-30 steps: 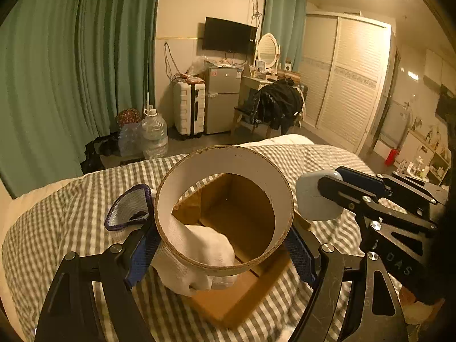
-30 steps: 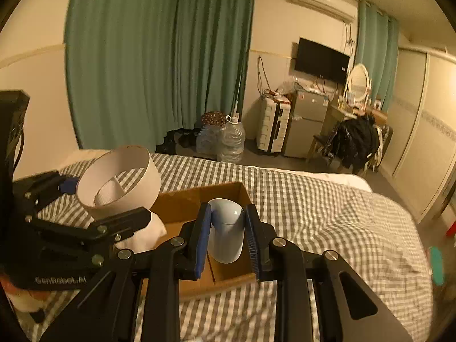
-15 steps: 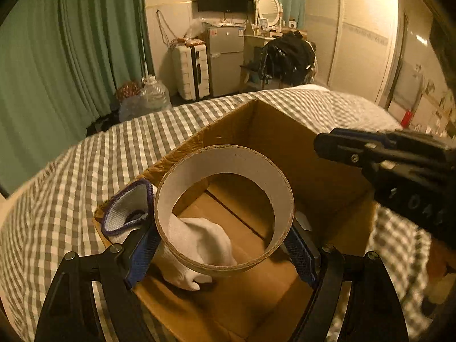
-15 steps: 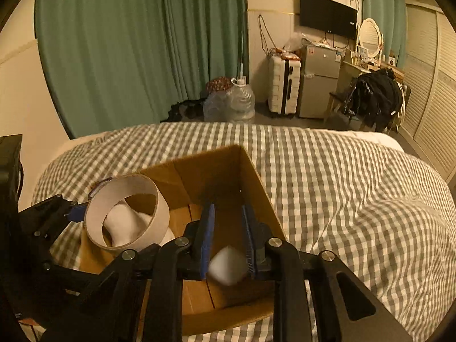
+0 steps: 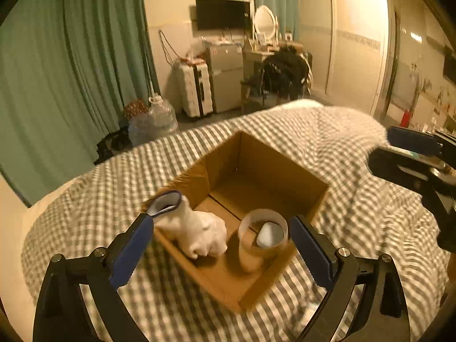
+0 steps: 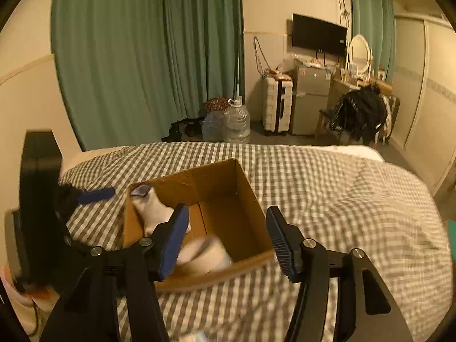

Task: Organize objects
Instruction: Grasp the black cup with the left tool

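Observation:
An open cardboard box point(image 5: 287, 168) point(image 6: 245, 182) sits on the checked bed. Inside it lie a white sock point(image 5: 196, 230) point(image 6: 151, 208) with a blue cuff, a wide cardboard tape ring point(image 5: 263, 235) point(image 6: 205, 253), and a small pale rounded object point(image 5: 265, 236) inside the ring. My left gripper point(image 5: 222, 245) is open and empty, above the box's near edge. My right gripper point(image 6: 228, 239) is open and empty over the box. The right gripper also shows at the right edge of the left wrist view point(image 5: 413, 154).
The grey checked bedspread point(image 6: 342, 199) spreads around the box. Beyond the bed stand green curtains point(image 6: 148, 57), water jugs point(image 6: 236, 122), a white suitcase point(image 6: 276, 105), a small fridge point(image 6: 310, 99) and a chair with dark clothes point(image 6: 362, 114).
Both grippers have opened and drawn back above the box. The tape ring left my left gripper and the pale object left my right gripper; both now lie in the box.

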